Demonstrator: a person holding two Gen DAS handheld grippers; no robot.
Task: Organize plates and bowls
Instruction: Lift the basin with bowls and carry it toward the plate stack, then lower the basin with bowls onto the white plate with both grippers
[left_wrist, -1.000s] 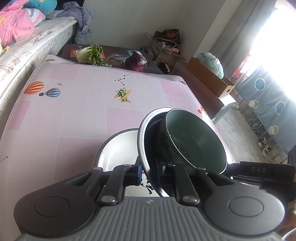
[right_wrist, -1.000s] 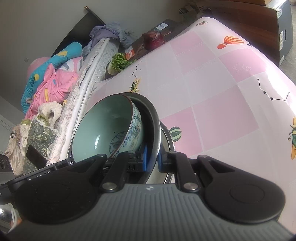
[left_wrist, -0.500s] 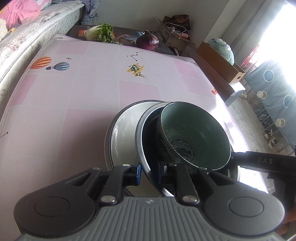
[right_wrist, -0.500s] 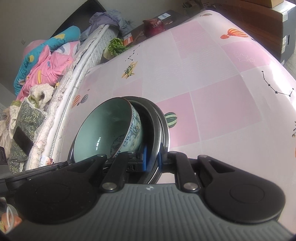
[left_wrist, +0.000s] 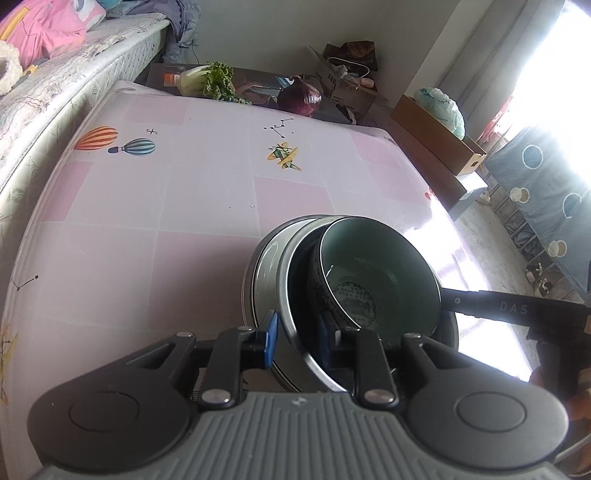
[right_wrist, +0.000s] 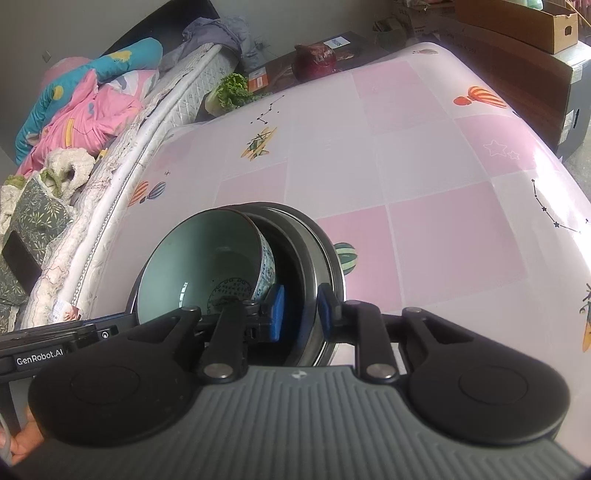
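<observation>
A green-glazed patterned bowl sits tilted inside a steel bowl, which rests in a white plate on the pink table. My left gripper is open, its blue pads astride the steel bowl's near rim with gaps showing. My right gripper is open too, its pads standing either side of the steel bowl's rim on the opposite side. The green bowl shows in the right wrist view. Each gripper's body shows in the other's view.
A bed with pink bedding runs along the table's left side. A leafy cabbage and a red cabbage lie on a dark stand beyond the far edge. Cardboard boxes stand at the right.
The stacked bowls came down into the white plate. Both grippers' pads have spread apart from the steel bowl's rim, which they were clamping before.
</observation>
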